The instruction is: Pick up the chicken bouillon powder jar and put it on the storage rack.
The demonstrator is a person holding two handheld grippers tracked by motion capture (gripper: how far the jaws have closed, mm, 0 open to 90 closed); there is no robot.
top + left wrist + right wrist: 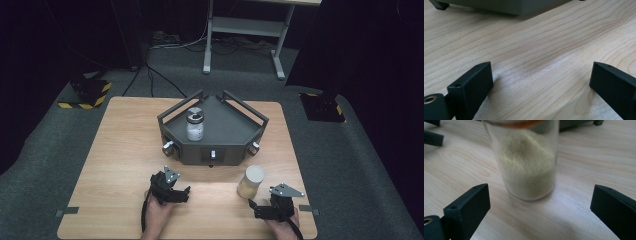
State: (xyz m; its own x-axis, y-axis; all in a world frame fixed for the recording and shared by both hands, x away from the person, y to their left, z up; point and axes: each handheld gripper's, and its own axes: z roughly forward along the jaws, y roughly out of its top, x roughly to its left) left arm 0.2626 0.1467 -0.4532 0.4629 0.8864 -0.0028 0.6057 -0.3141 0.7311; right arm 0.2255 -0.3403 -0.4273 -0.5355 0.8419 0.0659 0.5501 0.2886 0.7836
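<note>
The jar (251, 182) stands upright on the table (115, 150), just in front of the grey stand (227, 130) and near its right front corner. The right gripper (257, 209) sits just in front of the jar, aimed at it, jaws spread wide with nothing between them. In the right gripper view the jar (527, 162) stands ahead of the jaws, not yet inside their gap.

It looks like clear glass or hard plastic, filled most of the way with a pale yellow powder, so I judge it stiff, smooth, fairly slippery and of moderate weight, likely to tip if pushed high up. The best hold is probably across the straight wall about mid-height, below the pale lid, squeezed evenly.

The left gripper (176, 192) rests in front of the stand's left front corner, well apart from the jar, jaws also wide and empty over bare wood.

The jar's top is cut off in the right gripper view and its outline is blurred; whether the lid is screwed tight cannot be told. A second jar (195, 125) stands on the stand, its contents hard to make out.
</note>
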